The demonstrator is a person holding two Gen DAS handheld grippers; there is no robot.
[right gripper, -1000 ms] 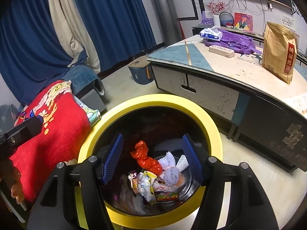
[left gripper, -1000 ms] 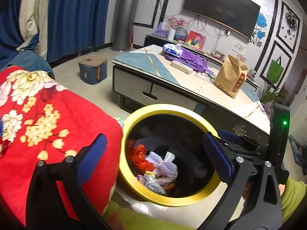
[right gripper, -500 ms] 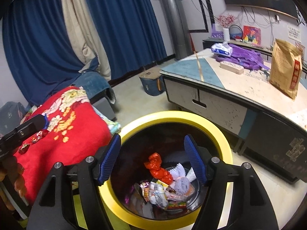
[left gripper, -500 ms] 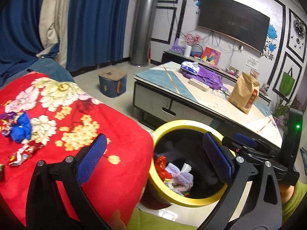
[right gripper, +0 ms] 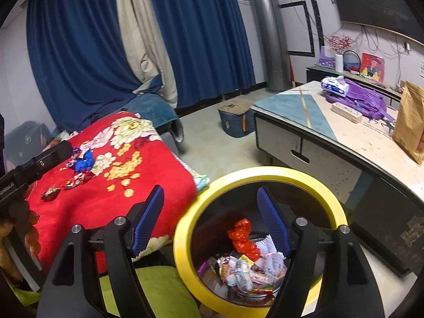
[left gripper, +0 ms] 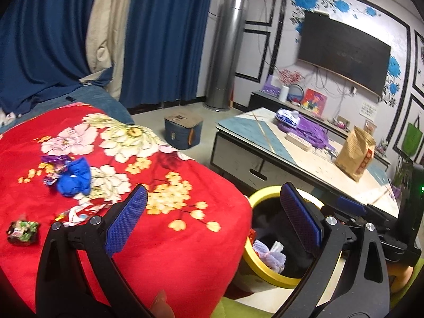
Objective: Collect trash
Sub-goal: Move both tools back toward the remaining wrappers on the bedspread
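A yellow-rimmed black bin (right gripper: 334,206) (left gripper: 261,193) stands on the floor beside a red floral blanket (left gripper: 169,238) (right gripper: 148,182). Crumpled wrappers (right gripper: 246,267) fill its bottom. On the blanket lie a blue crumpled piece (left gripper: 74,177) (right gripper: 84,162), a red-white wrapper (left gripper: 82,210) and a dark green wrapper (left gripper: 22,232) (right gripper: 50,193). My left gripper (left gripper: 212,220) hangs open over the blanket's edge, holding nothing. My right gripper (right gripper: 212,220) hovers over the bin's left rim, its jaws opening, nothing between them.
A low coffee table (right gripper: 315,129) with a brown paper bag (left gripper: 355,153), a purple bag (right gripper: 363,100) and a power strip stands past the bin. A small blue stool (left gripper: 182,132) sits on the floor. Blue curtains hang behind. A hand (right gripper: 18,222) holds the left gripper's body.
Both grippers rose and swung left, away from the bin toward the blanket. The trash on the blanket came into view. The right jaws spread a little wider.
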